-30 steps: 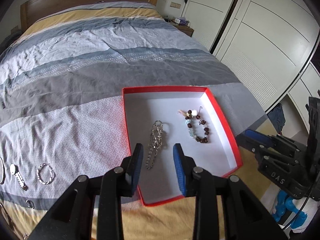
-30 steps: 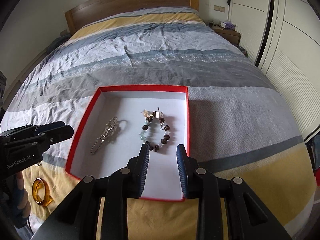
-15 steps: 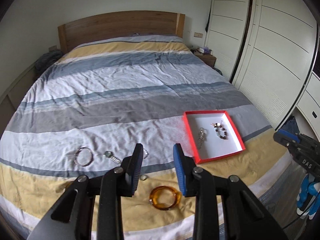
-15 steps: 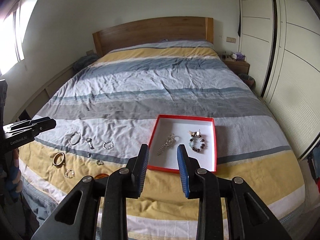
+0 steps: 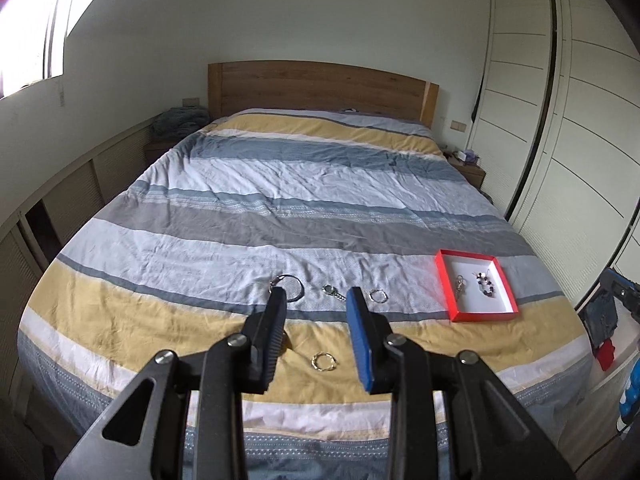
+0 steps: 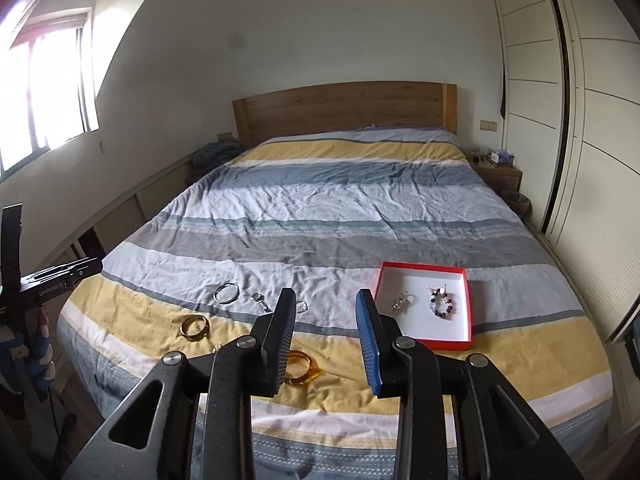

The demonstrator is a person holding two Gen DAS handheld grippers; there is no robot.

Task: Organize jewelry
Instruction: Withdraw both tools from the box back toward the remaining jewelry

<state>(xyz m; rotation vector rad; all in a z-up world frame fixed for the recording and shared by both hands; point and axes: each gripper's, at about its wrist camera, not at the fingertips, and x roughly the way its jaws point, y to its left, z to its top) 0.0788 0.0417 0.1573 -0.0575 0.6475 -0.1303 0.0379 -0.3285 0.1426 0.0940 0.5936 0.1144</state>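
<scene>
A red box with a white floor [image 5: 445, 284] [image 6: 466, 312] lies on the bed's near right part. In it are a silver chain [image 5: 460, 286] [image 6: 398, 303] and a beaded bracelet [image 5: 485, 283] [image 6: 441, 305]. Loose on the duvet to its left lie a silver bangle [image 5: 294, 286] [image 6: 226, 293], a small watch [image 5: 333, 291] [image 6: 260, 301], a silver ring bracelet [image 5: 378, 295], a gold ring [image 5: 323, 361], a gold bangle [image 6: 195, 327] and an amber bangle [image 6: 301, 365]. My left gripper [image 5: 318, 310] and right gripper [image 6: 326, 310] are both open, empty, and held well back from the bed's foot.
The striped duvet [image 5: 304, 200] covers a bed with a wooden headboard [image 6: 344, 112]. White wardrobe doors [image 5: 560, 140] run along the right. A nightstand [image 6: 496, 168] stands at the far right, low cabinets along the left wall.
Both grippers have pulled up and far back from the red box. The view went from close over the box to the whole bed. Both stay open and empty.
</scene>
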